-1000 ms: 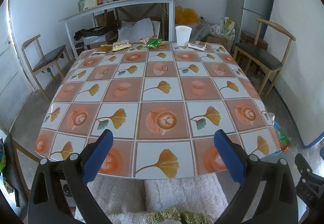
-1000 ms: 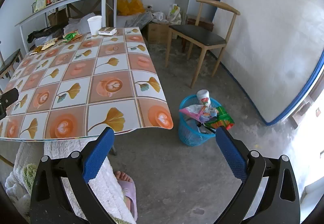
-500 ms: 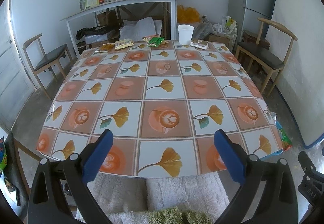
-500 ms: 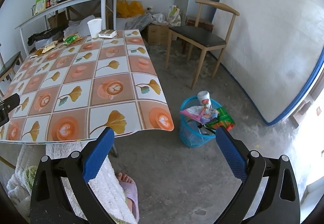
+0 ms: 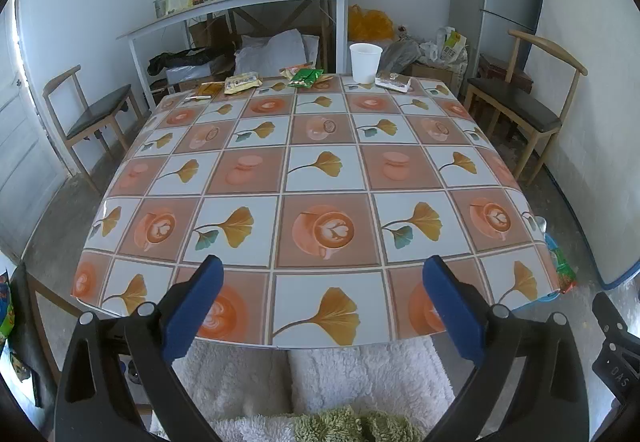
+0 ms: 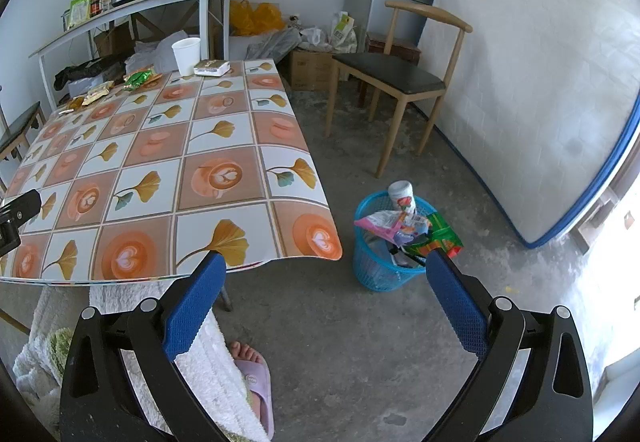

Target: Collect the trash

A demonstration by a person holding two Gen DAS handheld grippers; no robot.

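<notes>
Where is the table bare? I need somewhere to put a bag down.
The table is bare from its near edge up to the far row. Crowded only along the far edge: white cup, green wrapper, yellow packet, flat packet.

Daylight is flooding the room evenly, blowing out to white at the right edge of the right wrist view. The glossy tablecloth (image 5: 320, 170) is catching a soft sheen. Shadows are lying faint on the concrete floor (image 6: 360, 342). Both views are staying sharp, while fisheye curvature is bending straight lines toward dark, vignetted corners.
</notes>
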